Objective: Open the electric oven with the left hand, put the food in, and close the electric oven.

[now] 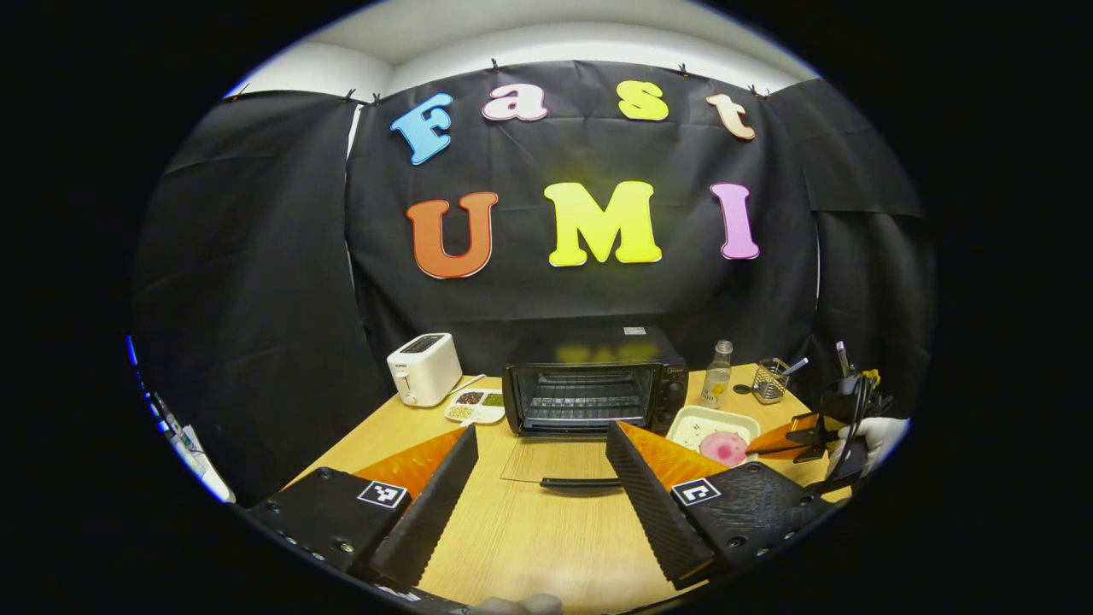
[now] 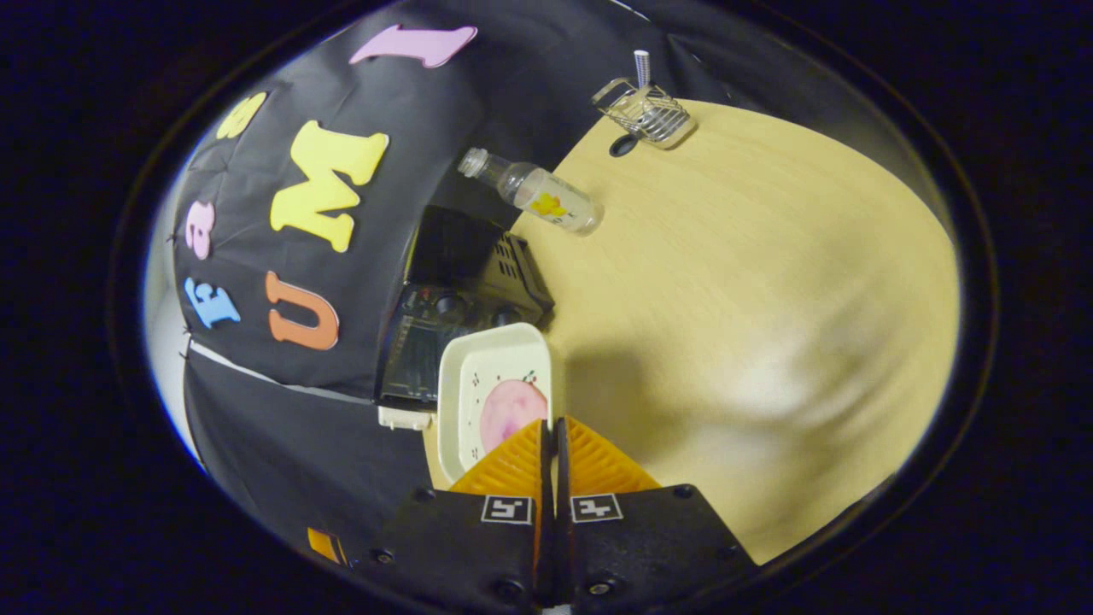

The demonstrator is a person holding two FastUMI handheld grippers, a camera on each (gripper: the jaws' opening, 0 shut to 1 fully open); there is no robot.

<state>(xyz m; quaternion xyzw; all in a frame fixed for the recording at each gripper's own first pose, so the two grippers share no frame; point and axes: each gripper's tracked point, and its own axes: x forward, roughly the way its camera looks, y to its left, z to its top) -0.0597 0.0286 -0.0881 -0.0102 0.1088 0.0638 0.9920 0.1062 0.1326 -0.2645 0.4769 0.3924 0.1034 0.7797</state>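
The black electric oven (image 1: 589,389) stands at the back of the wooden table (image 1: 529,547). Its glass door (image 1: 559,461) lies folded down flat, handle toward me, and the rack inside shows. My left gripper (image 1: 542,430) hovers open just in front of the door, holding nothing. Right of the oven is a white tray (image 1: 713,423) with a pink piece of food (image 1: 724,446). My right gripper (image 1: 768,446), held by a gloved hand (image 1: 875,431), meets the tray's right rim. In the right gripper view, that gripper (image 2: 553,424) is shut on the rim of the tray (image 2: 495,367), beside the food (image 2: 511,408) and the oven (image 2: 452,290).
A white toaster (image 1: 424,367) and a small sectioned dish of grains (image 1: 476,406) sit left of the oven. A clear bottle (image 1: 717,376) and a wire basket (image 1: 771,380) stand behind the tray, at the table's back right. Black cloth walls close in the table.
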